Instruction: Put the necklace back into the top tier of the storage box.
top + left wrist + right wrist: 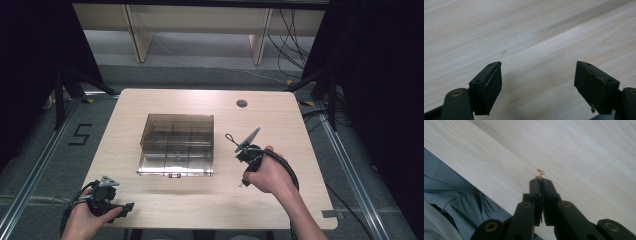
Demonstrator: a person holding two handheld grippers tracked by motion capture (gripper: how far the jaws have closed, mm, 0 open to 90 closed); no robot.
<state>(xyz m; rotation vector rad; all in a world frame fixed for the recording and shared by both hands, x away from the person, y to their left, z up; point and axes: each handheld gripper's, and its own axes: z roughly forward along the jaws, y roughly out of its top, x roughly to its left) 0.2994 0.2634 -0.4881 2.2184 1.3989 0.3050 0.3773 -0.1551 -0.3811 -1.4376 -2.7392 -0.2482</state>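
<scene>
Copper-coloured wire, a tiny twisted scrap, is pinched between the closed tips of the right gripper, just above centre in the right gripper view. Its short free end sticks out past the jaw tips, in line with the jaws and pointing toward the top of the frame, with pale wood behind it. In the high view the same scrap shows as a small speck at the left edge of the right hand, lower right of centre, close above the wooden table; its long axis cannot be made out there.

A clear plastic organiser box with a lid and inner compartments sits at the middle of the table, well apart from the wire.

The left gripper has its jaws spread wide with nothing between them. In the high view it rests at the lower left, near the table's front edge, held in the left hand.
</scene>
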